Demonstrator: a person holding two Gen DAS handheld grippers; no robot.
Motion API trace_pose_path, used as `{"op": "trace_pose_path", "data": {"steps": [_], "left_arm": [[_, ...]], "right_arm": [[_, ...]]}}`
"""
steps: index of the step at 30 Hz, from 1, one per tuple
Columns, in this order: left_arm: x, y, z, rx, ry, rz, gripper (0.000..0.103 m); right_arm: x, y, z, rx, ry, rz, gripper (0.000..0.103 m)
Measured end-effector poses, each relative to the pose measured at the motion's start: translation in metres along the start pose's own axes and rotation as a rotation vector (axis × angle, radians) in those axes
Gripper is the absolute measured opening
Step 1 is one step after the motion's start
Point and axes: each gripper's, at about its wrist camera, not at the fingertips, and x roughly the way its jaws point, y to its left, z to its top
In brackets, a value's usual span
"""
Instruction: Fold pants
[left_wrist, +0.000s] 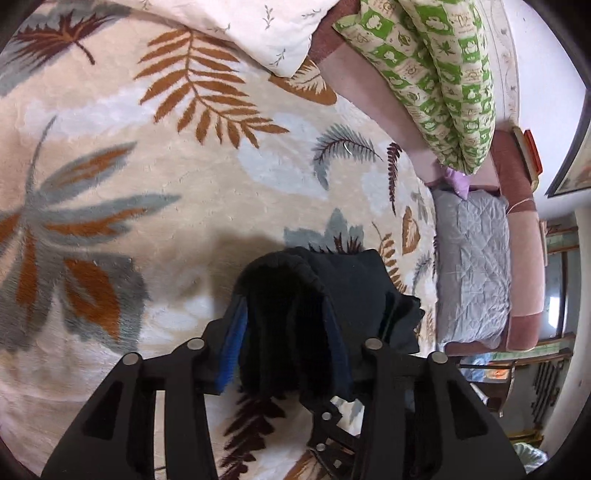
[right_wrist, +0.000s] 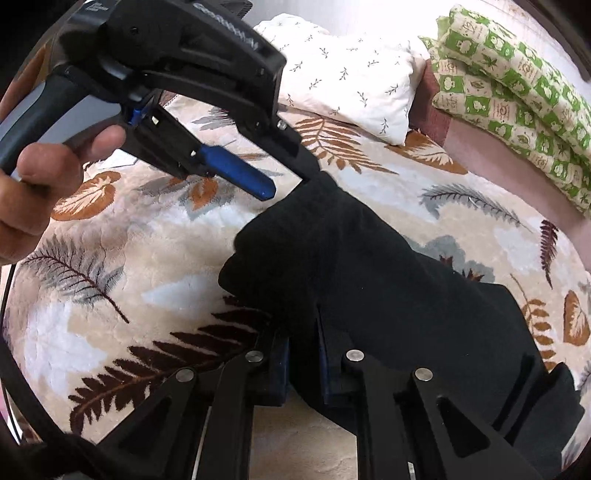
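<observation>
Two hand-held grippers share the black pants (right_wrist: 373, 280), which hang bunched above the leaf-patterned blanket (left_wrist: 110, 184) on the bed. In the right wrist view, our right hand-held gripper (right_wrist: 304, 354) at the lower centre is nearly closed, pinching a fold of the dark cloth between its blue pads. The left hand-held gripper (right_wrist: 295, 177), held by a hand (right_wrist: 40, 192) at the upper left, meets the upper end of the garment; one blue finger (right_wrist: 240, 171) stands clear of the cloth there. In its own view the left hand-held gripper (left_wrist: 288, 332) is partly open with a thick roll of fabric between its fingers, and we cannot tell whether the pads truly press on it.

We judge the main risk to be that loose left hold: if that end slips out, the pants would collapse into a heap and lose any fold line. Pulling the two ends apart too hard could also drag cloth from the right pinch.

Seen from the right wrist, the long axis runs diagonally, from upper centre-left down to the lower right. Which end is the waist we cannot tell.
</observation>
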Motion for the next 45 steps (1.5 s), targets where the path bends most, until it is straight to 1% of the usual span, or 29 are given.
{"op": "trace_pose_path", "data": {"steps": [1, 2, 4, 7, 9, 13, 16, 18, 22, 25, 26, 28, 31, 34, 36, 37, 40, 42, 43, 44, 45], "left_arm": [[-0.002, 0.000, 0.001, 0.007, -0.009, 0.018, 0.041], [-0.006, 0.003, 0.002, 0.001, -0.032, 0.015, 0.041], [-0.008, 0.009, 0.005, -0.022, -0.048, 0.013, 0.041], [-0.006, 0.017, 0.006, -0.026, -0.040, 0.005, 0.041], [0.002, 0.020, 0.007, -0.040, -0.018, -0.022, 0.041], [0.018, 0.017, 0.008, -0.048, 0.016, -0.069, 0.041], [0.030, 0.013, 0.007, -0.041, 0.051, -0.079, 0.041], [0.034, 0.009, 0.005, -0.018, 0.056, -0.060, 0.042], [0.025, 0.017, 0.006, -0.055, 0.042, -0.092, 0.042], [0.003, 0.022, 0.005, -0.027, -0.018, -0.041, 0.042], [0.000, 0.023, 0.005, -0.014, -0.026, -0.028, 0.042], [0.002, 0.025, 0.009, -0.009, -0.028, 0.005, 0.046], [0.017, 0.025, 0.016, -0.012, 0.009, -0.017, 0.046], [0.035, 0.026, 0.019, -0.029, 0.041, -0.062, 0.050], [0.035, 0.024, 0.018, -0.022, 0.033, -0.087, 0.057], [0.033, 0.024, 0.018, -0.025, 0.029, -0.113, 0.060], [0.033, 0.024, 0.016, -0.029, 0.042, -0.137, 0.060], [0.033, 0.019, 0.013, -0.007, 0.050, -0.123, 0.060], [0.033, 0.013, 0.011, 0.017, 0.054, -0.102, 0.060], [0.033, 0.007, 0.009, 0.040, 0.053, -0.063, 0.060], [0.033, 0.003, 0.008, 0.048, 0.049, -0.042, 0.059]], "right_arm": [[0.000, -0.001, 0.000, 0.001, -0.002, 0.001, 0.012], [-0.001, 0.000, 0.000, -0.001, -0.006, 0.002, 0.012], [-0.001, 0.000, -0.001, 0.001, -0.005, 0.008, 0.012], [-0.002, 0.000, -0.002, 0.000, -0.007, 0.013, 0.012], [-0.002, -0.002, -0.003, 0.010, -0.007, 0.021, 0.012], [0.000, -0.002, -0.003, 0.010, -0.005, 0.026, 0.012], [0.000, -0.002, -0.004, 0.013, -0.005, 0.033, 0.012], [0.001, -0.003, -0.004, 0.015, -0.006, 0.038, 0.012], [0.002, -0.006, -0.005, 0.023, -0.006, 0.047, 0.012], [0.002, -0.007, -0.004, 0.021, -0.007, 0.052, 0.012], [0.002, -0.007, -0.005, 0.023, -0.007, 0.054, 0.012], [0.003, -0.007, -0.005, 0.027, -0.005, 0.057, 0.012], [0.005, -0.007, -0.005, 0.028, -0.003, 0.062, 0.013], [0.005, -0.010, -0.004, 0.036, -0.001, 0.076, 0.013], [0.004, -0.013, -0.004, 0.048, 0.000, 0.086, 0.013], [0.004, -0.014, -0.005, 0.051, -0.001, 0.089, 0.013], [0.006, -0.014, -0.005, 0.056, -0.003, 0.090, 0.013], [0.006, -0.013, -0.005, 0.057, -0.005, 0.085, 0.013], [0.007, -0.013, -0.005, 0.058, -0.004, 0.080, 0.013], [0.007, -0.013, -0.006, 0.058, -0.004, 0.075, 0.012], [0.008, -0.012, -0.006, 0.055, -0.003, 0.068, 0.012]]}}
